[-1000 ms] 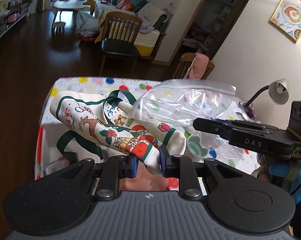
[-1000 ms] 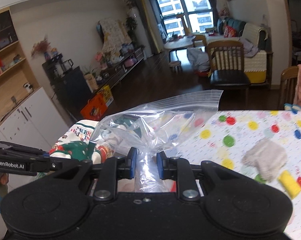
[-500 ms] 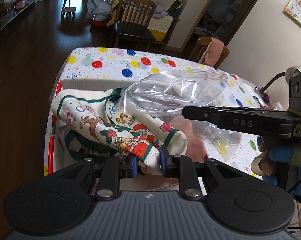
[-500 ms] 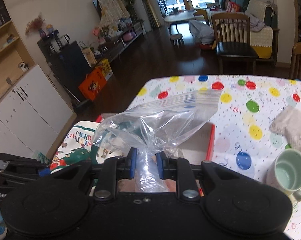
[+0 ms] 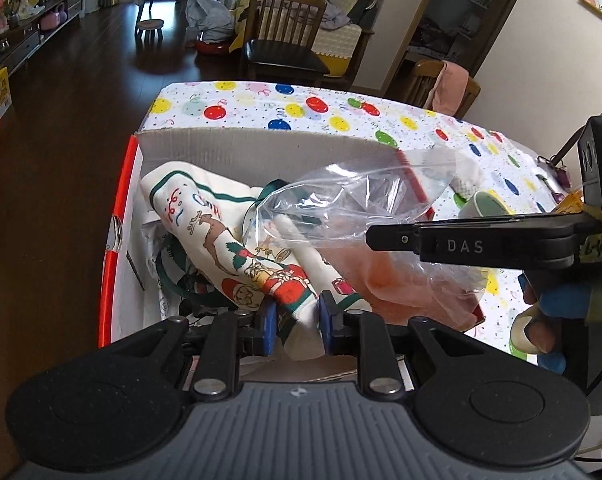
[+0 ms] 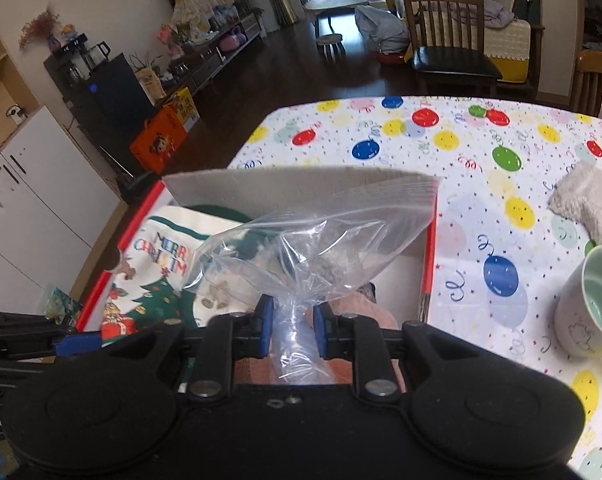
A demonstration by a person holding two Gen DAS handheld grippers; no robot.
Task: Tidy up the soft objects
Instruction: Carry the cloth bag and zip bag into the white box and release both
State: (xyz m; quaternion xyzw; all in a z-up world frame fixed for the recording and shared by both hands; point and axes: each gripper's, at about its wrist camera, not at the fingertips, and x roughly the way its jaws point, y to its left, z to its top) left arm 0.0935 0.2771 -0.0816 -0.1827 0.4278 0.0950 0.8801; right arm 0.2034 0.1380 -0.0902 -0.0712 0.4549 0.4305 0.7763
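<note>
Printed cloth (image 5: pixel 237 256) between left fingers (image 5: pixel 267 324)

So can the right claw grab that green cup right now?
Probably not yet. The right claw is shut on the clear plastic bag over the cardboard box, so it is busy. The green cup stands off to its right on the tablecloth with nothing blocking it.

Both grippers are black plastic with blue pads (image 5: pixel 267 322) and silver screws; the right gripper (image 5: pixel 393 238) reads "DAS", above a blue glove (image 5: pixel 569 304).
</note>
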